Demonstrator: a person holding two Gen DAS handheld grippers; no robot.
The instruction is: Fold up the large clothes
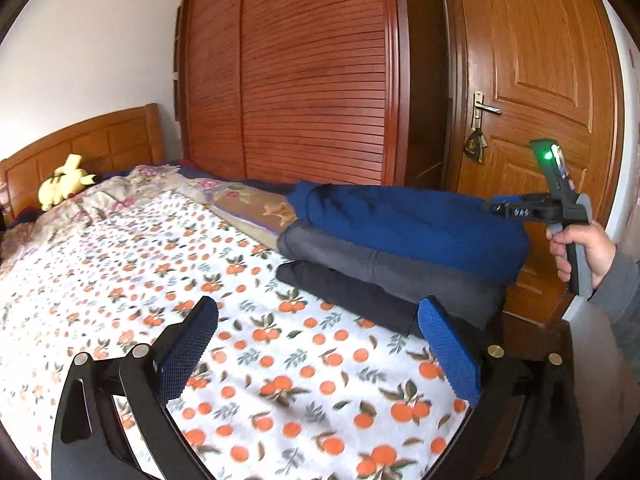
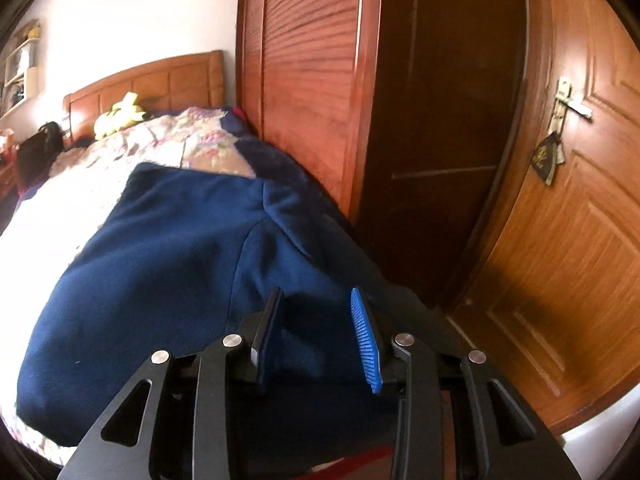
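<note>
On the bed (image 1: 120,280), a folded blue garment (image 1: 408,224) tops a stack of a grey garment (image 1: 384,268) and a black garment (image 1: 344,292) near the wooden door (image 1: 532,60). The left tongs (image 1: 316,344) hover apart over the orange-print blanket (image 1: 280,380), holding nothing. The right tongs (image 2: 320,336) stand apart at the blue garment's edge, with fabric between the pads, not clamped.

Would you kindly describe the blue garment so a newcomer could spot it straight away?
Find the bed with the orange-print sheet, then the pile of folded clothes at its edge nearest the wooden door. The blue garment lies on top, above a grey layer and a black one.
</note>
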